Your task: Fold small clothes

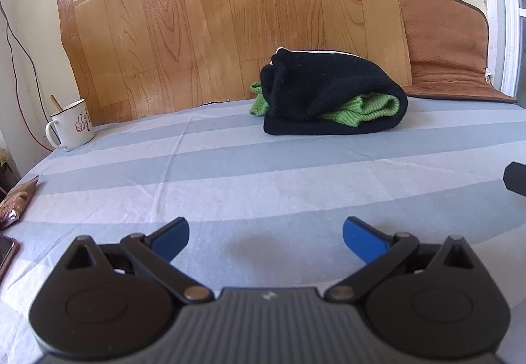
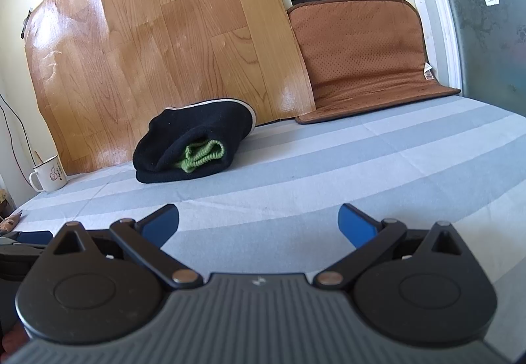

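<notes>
Both tongs empty, jaws spread wide. Left gripper (image 1: pixel 265 239) sits low-centre in its view, blue-padded fingers apart over bare sheet; right gripper (image 2: pixel 258 223) the same in its own view. Neither touches cloth.

Task item: black knit garment with a green ribbed piece folded inside (image 1: pixel 332 97) — lies centre-right in the left view, centre-left in the right view (image 2: pixel 194 143). It rests on the blue-and-white striped sheet (image 1: pixel 230 173), back edge near the wood-grain vinyl panel (image 1: pixel 230 2) behind it. Already doubled over, green showing at the open side. Well apart from both grippers.

Judgement: fold looks largely done, or a final tidy is left. If another fold is needed:
- approach low, both tongs level with the sheet
- take the black outer layer at two corners of the open side, not the green inner piece — pinching the green would pull it out
- grab only top layers, not the sheet
- lift little, carry over, set down, then release

Clutter: white enamel mug with a stick in it (image 1: pixel 70 124) at left edge, brown padded mat (image 2: pixel 361 61) at right. Both clear of the bundle.
</notes>
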